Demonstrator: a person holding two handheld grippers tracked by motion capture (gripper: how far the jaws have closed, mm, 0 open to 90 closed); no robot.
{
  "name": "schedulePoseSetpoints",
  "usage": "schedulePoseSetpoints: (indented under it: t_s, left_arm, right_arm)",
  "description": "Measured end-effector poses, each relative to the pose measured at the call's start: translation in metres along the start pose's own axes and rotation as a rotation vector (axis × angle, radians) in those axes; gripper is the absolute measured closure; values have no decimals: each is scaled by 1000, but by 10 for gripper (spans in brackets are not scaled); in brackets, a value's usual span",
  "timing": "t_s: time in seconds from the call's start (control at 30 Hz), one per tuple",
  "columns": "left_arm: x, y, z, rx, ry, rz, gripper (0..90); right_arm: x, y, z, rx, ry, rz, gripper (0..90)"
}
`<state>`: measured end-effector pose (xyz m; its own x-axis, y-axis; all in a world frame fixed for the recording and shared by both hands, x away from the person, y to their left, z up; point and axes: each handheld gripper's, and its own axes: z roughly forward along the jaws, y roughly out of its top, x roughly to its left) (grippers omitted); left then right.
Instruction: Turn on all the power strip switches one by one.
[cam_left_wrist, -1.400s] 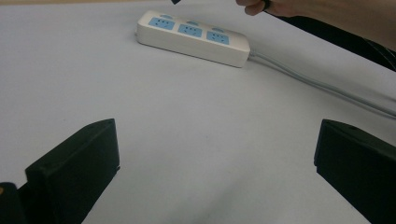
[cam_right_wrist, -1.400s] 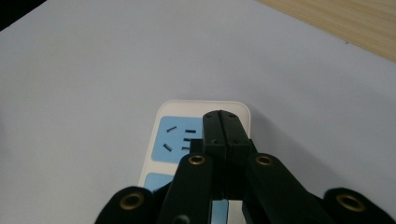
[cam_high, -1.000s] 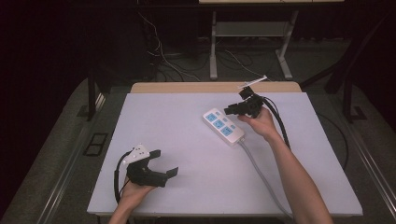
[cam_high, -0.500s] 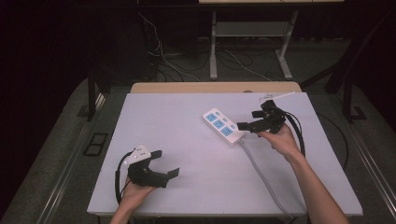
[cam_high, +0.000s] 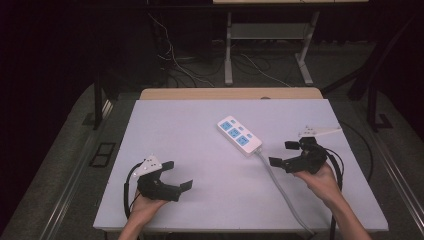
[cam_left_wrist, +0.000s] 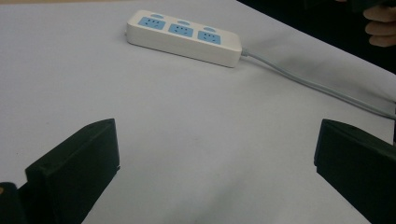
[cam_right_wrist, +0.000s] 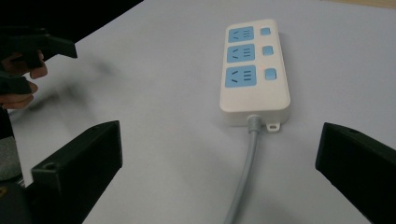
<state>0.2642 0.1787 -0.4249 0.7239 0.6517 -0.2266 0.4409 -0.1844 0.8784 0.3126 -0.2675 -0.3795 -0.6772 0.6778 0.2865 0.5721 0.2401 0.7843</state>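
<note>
Right gripper (cam_high: 289, 154) sits near the bench's right side with its jaws spread wide and nothing between them, well apart from the white plastic power strip with three blue sockets (cam_high: 239, 135); those jaws have just been opening. That strip lies flat and slanted near the middle of the pale grey bench (cam_high: 170, 125), free of either gripper, so it looks set down for good. Its grey cable (cam_high: 282, 192) trails toward the near edge, passing just beside the right gripper. Left gripper (cam_high: 177, 175) rests near the front left, jaws also wide and empty, apparently parked out of the way.
</note>
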Motion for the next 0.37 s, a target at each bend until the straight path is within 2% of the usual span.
schedulePoseSetpoints:
  t_s: [0.13, 0.27, 0.37]
  left_arm:
    - [0, 0, -1, -1, 1, 2, 0]
    - [0, 0, -1, -2, 3, -3, 0]
    - [1, 0, 0, 2, 3, -1, 0]
  right_arm:
    - [1, -17, -11, -13, -4, 11, 4]
    - [0, -34, -19, -20, 3, 52, 4]
    - [2, -43, -24, -27, -8, 53, 4]
